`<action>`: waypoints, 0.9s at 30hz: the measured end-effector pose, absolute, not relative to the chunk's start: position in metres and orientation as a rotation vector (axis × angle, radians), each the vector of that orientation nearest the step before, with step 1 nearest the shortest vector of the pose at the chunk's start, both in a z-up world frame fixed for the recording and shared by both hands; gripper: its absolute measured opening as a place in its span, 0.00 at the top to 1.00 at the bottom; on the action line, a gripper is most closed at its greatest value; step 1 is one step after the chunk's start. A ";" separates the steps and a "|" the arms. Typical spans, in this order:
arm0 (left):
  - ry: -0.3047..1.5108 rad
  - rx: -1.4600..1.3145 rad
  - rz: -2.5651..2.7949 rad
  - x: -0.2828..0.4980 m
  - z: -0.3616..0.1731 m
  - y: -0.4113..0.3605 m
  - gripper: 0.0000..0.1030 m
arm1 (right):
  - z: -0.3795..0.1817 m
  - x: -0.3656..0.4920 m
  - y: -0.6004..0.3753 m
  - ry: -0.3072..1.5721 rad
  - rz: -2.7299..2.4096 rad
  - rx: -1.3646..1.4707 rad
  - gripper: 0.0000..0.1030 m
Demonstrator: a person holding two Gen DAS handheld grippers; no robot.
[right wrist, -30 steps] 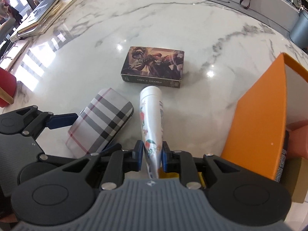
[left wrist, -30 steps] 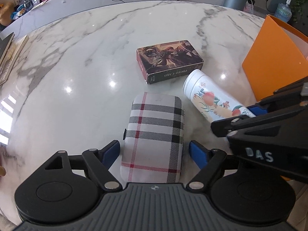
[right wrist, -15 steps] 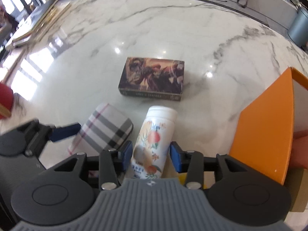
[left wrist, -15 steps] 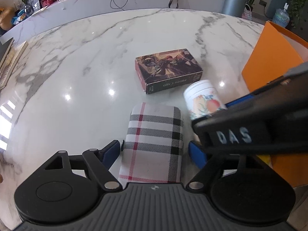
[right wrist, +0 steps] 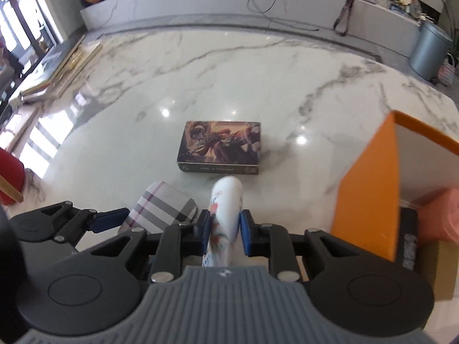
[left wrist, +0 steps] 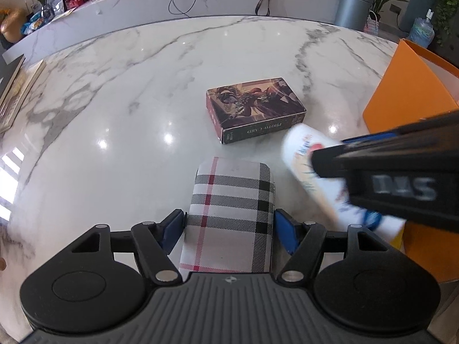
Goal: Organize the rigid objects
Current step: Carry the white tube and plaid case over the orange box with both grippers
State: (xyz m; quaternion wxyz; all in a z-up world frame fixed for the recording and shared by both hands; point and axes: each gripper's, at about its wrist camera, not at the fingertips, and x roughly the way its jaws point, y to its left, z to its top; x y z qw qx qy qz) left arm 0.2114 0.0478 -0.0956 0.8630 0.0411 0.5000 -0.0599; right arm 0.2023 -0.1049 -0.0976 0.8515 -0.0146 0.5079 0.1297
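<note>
A plaid hard case (left wrist: 229, 195) lies on the marble table (left wrist: 114, 114) between the blue pads of my left gripper (left wrist: 229, 225). Its jaws are closing and the pads touch both long sides of the case. My right gripper (right wrist: 225, 225) is also closing, with its pads pressed on a white flower-printed bottle (right wrist: 226, 197). The bottle points forward above the table, beside the case (right wrist: 163, 203). It shows blurred in the left wrist view (left wrist: 301, 149), under the right gripper's black body. A dark picture card box (left wrist: 255, 109) lies flat just beyond both.
An open orange box (right wrist: 367, 189) stands at the right table edge, with a pink object (right wrist: 439, 215) inside. Books (right wrist: 63, 66) lie along the far left edge. A grey bin (right wrist: 430, 48) stands behind the table. Bare marble stretches beyond the card box.
The left pads have closed in onto the plaid case. The right jaws opened around the bottle, then shut on it again, and the bottle now points more steeply forward.
</note>
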 end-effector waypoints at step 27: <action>0.841 -0.202 -0.212 0.155 0.025 0.046 0.24 | -0.002 0.118 -0.191 0.756 0.216 0.235 0.82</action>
